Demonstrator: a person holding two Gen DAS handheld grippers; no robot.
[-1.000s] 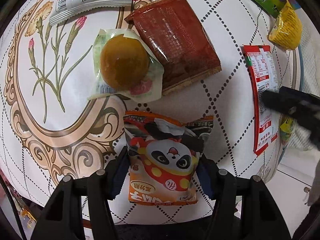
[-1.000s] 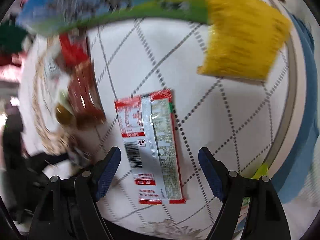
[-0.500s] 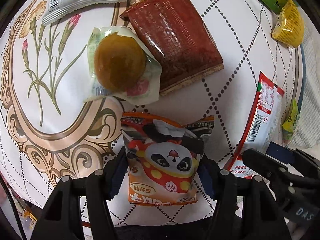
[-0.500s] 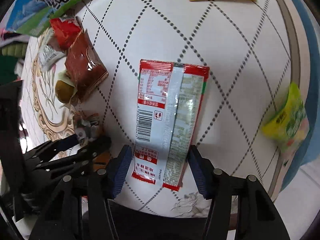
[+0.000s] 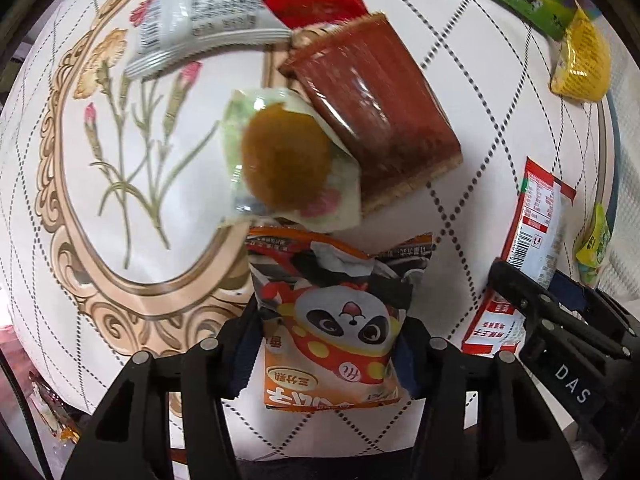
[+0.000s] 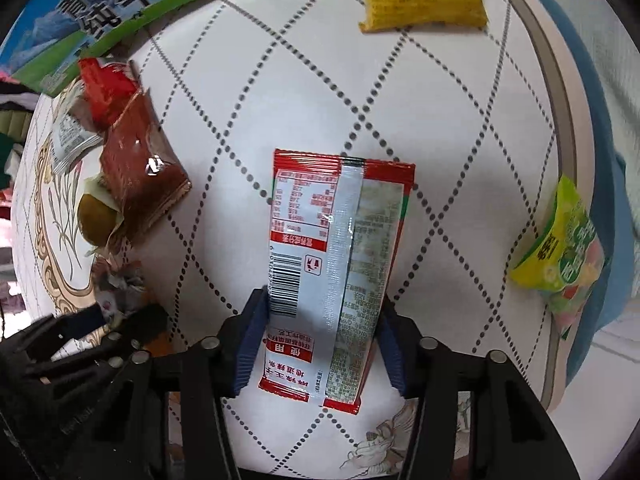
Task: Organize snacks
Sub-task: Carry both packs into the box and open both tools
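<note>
Two grippers each clamp one packet on the worktop (image 6: 460,128). The left gripper (image 5: 326,344) holds the panda bag (image 5: 336,320); the right gripper (image 6: 320,344) pinches the red sachet (image 6: 332,264), long axis pointing straight ahead. Ahead of the panda bag, one brown wafer pack (image 5: 376,128) and one round pastry (image 5: 286,160) touch.

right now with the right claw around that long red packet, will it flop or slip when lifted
Probably some droop: the red packet looks like a thin, flat foil sachet, and most of its length sticks out beyond the right claw. It may slip, since the glossy film shows glare. It looks light, so a firm pinch should likely hold.
</note>
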